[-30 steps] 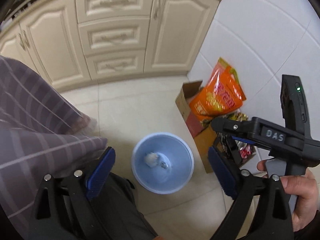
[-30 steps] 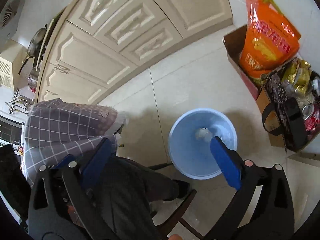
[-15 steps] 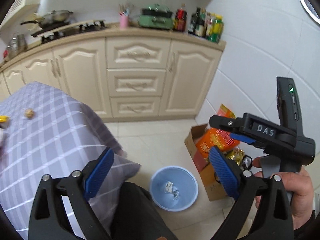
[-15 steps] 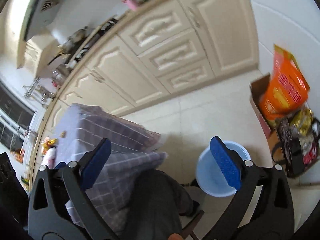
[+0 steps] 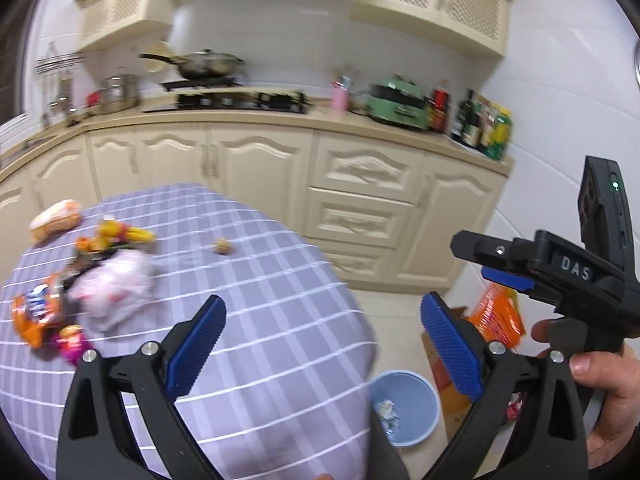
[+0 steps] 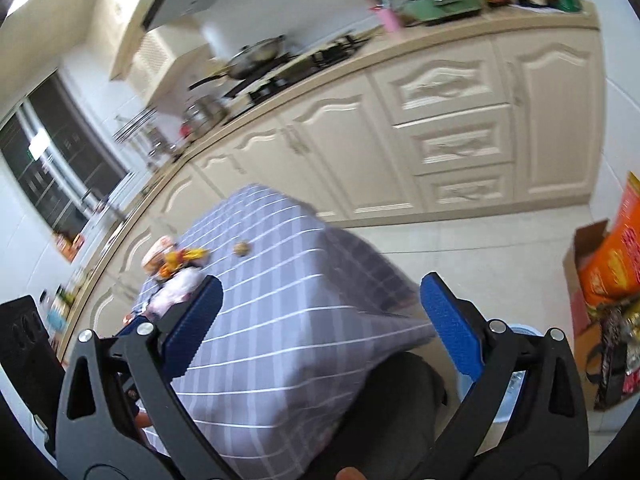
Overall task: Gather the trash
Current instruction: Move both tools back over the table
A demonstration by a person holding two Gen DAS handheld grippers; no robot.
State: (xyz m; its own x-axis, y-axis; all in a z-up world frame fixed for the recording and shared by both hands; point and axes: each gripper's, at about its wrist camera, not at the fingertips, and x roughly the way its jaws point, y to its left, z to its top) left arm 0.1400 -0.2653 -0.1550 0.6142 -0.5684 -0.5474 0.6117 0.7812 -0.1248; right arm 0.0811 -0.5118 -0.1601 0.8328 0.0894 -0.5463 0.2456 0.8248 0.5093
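My left gripper (image 5: 324, 344) is open and empty, held above the near edge of the table with the purple checked cloth (image 5: 260, 280). My right gripper (image 6: 320, 320) is open and empty too; it also shows in the left wrist view (image 5: 496, 264) at the right. Trash lies at the table's left: a crumpled white-pink bag (image 5: 116, 288), an orange snack wrapper (image 5: 34, 312), a pink wrapper (image 5: 70, 342), yellow-orange scraps (image 5: 116, 236) and a small brown ball (image 5: 223, 246). The blue bin (image 5: 404, 404) stands on the floor with crumpled bits inside.
A bread roll (image 5: 54, 220) lies at the table's far left. A cardboard box with an orange bag (image 6: 608, 260) stands by the right wall. Cream kitchen cabinets (image 5: 360, 200) and a stove with a pan (image 5: 208, 64) run along the back.
Both grippers have swung up and left from over the blue bin on the floor to face the table. The trash on the table has come into view. Both stay open.
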